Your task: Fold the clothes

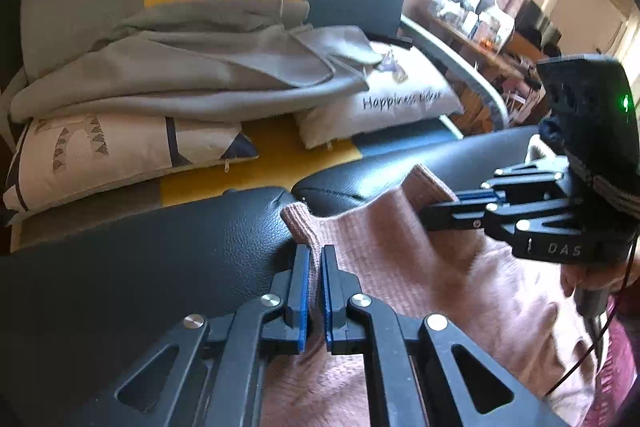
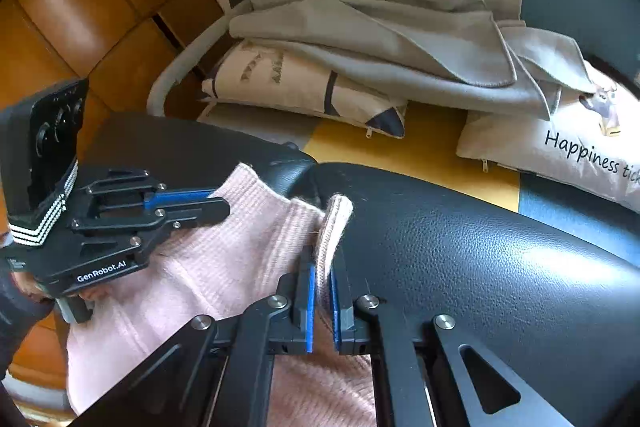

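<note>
Both grippers — left gripper, right gripper — clamp the pink knit sweater's ribbed edge, side by side, its body trailing back toward the person.

Sweater on seat, before pillows

Two grippers: the left gripper low in the left wrist frame, the right gripper low in the right wrist frame. One pink sweater at lower centre. Two pillows across the middle. One grey cloth at upper left.
</note>
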`<state>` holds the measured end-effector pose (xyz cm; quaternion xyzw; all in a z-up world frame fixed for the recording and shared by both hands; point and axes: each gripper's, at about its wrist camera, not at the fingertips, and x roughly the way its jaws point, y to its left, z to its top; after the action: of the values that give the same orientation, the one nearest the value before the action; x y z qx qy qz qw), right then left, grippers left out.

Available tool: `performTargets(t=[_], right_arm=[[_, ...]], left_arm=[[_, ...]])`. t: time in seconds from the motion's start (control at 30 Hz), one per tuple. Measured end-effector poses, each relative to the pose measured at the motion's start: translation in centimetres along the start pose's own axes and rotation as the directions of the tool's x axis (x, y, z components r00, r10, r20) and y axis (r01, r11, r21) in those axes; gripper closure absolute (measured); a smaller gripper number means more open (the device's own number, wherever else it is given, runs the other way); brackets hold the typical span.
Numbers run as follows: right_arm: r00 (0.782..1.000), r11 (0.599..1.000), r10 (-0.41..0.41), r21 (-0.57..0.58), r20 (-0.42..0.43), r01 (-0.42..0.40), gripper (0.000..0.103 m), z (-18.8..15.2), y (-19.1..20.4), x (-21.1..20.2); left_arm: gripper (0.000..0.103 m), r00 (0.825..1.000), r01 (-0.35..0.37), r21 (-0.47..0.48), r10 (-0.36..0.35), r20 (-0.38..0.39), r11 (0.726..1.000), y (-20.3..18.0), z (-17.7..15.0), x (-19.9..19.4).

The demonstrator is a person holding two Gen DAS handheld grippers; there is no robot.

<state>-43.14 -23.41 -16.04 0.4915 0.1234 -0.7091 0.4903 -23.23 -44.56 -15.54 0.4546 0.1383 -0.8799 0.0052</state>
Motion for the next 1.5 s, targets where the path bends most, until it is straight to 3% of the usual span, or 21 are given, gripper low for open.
performTargets(t=[0.2,0.4,0.67,0.93,1.03,1.17,1.3,1.43,1.5], right_arm=[[0.999,1.0,0.004,0.007,0.045,-0.004,0.096,-1.0,1.4,-2.8],[0.995,1.0,0.015,0.018,0.101,-0.017,0.096,-4.5,3.7,-6.6],[0.989,0.998,0.022,0.053,0.146,-0.03,0.096,-10.5,6.1,-9.8],[0.992,0.993,-0.009,0.119,0.126,-0.006,0.096,-18.2,6.7,-8.6],[0.991,0.991,-0.048,0.128,0.126,0.032,0.09,-19.8,6.9,-8.8],[0.989,0.989,-0.089,0.124,0.121,0.074,0.083,-21.3,7.1,-10.7],[0.972,0.987,-0.139,0.102,0.188,0.121,0.081,-20.4,8.5,-13.4],[0.958,0.987,-0.156,0.061,0.24,0.146,0.073,-16.6,10.7,-13.1],[0.964,0.988,-0.149,0.07,0.22,0.137,0.072,-14.7,10.8,-11.5]], left_arm=[[0.099,0.997,0.004,-0.01,-0.003,0.078,1.0,-0.9,-0.5,-3.9],[0.099,0.988,0.011,0.0,-0.011,0.154,1.0,-2.8,-3.2,-8.7],[0.099,0.975,0.006,-0.002,-0.006,0.22,1.0,-5.7,-10.0,-13.2],[0.098,0.987,-0.016,0.016,0.013,0.159,1.0,-7.7,-17.2,-12.6],[0.094,0.992,-0.001,-0.002,0.001,0.122,1.0,-7.8,-19.8,-12.6],[0.092,0.987,0.017,-0.087,-0.003,0.158,0.996,-5.7,-21.7,-15.5],[0.089,0.971,0.026,-0.151,0.011,0.239,0.988,-4.2,-19.8,-17.6],[0.085,0.965,0.05,-0.103,-0.022,0.262,0.993,-6.1,-15.0,-16.4],[0.085,0.975,0.063,-0.048,-0.051,0.215,0.997,-7.6,-12.8,-14.2]])
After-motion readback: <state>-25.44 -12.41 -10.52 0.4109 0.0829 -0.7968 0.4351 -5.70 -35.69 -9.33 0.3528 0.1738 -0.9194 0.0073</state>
